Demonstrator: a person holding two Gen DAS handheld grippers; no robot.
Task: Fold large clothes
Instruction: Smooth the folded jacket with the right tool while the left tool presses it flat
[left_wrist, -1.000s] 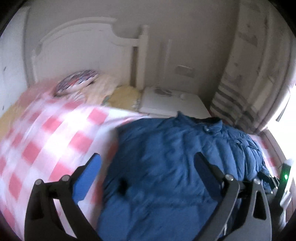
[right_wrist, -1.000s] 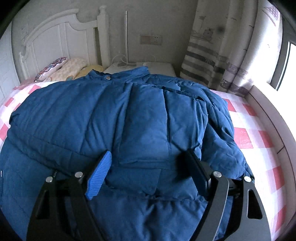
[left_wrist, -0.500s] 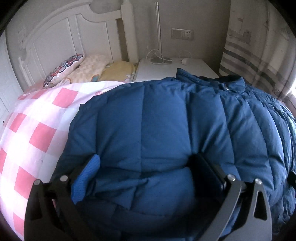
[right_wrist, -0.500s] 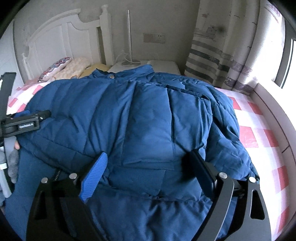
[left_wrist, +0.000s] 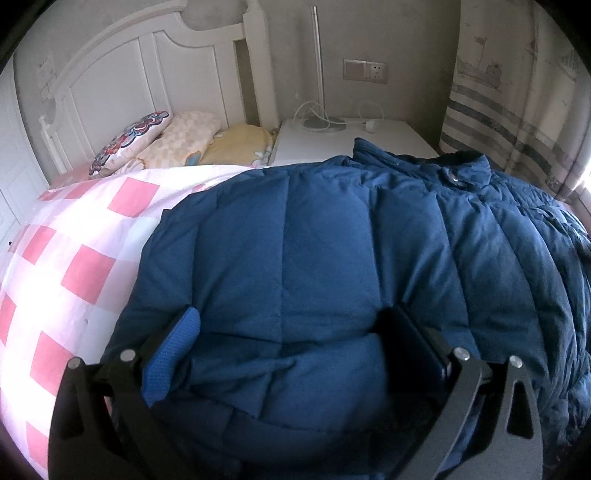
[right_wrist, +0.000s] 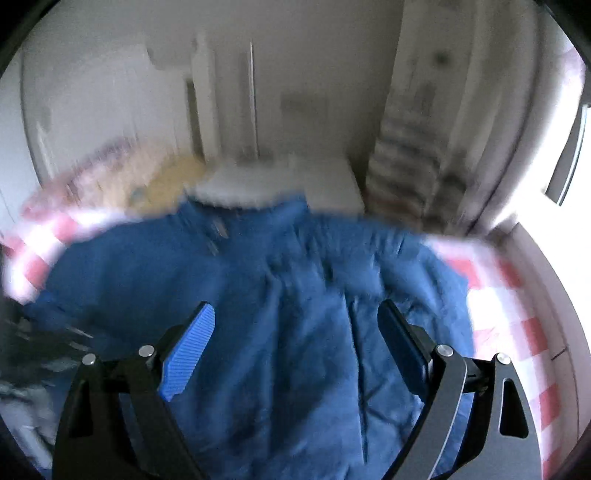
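Note:
A large dark blue puffer jacket (left_wrist: 332, 251) lies spread on a bed with a pink and white checked sheet (left_wrist: 85, 266), collar toward the nightstand. My left gripper (left_wrist: 291, 325) is open, its jaws pressed down into the padded jacket near its lower left part. The jacket also shows in the blurred right wrist view (right_wrist: 295, 295). My right gripper (right_wrist: 295, 321) is open and empty, raised above the jacket's middle.
A white headboard (left_wrist: 122, 74) and several pillows (left_wrist: 177, 144) stand at the bed's head. A white nightstand (left_wrist: 354, 140) with a lamp base and cables is behind the collar. A striped curtain (left_wrist: 509, 96) hangs at the right, by the window ledge (right_wrist: 535, 280).
My left gripper swung from the sheet onto the jacket and pressed into it. My right gripper has lifted up and back off the jacket, fast enough to blur its view.

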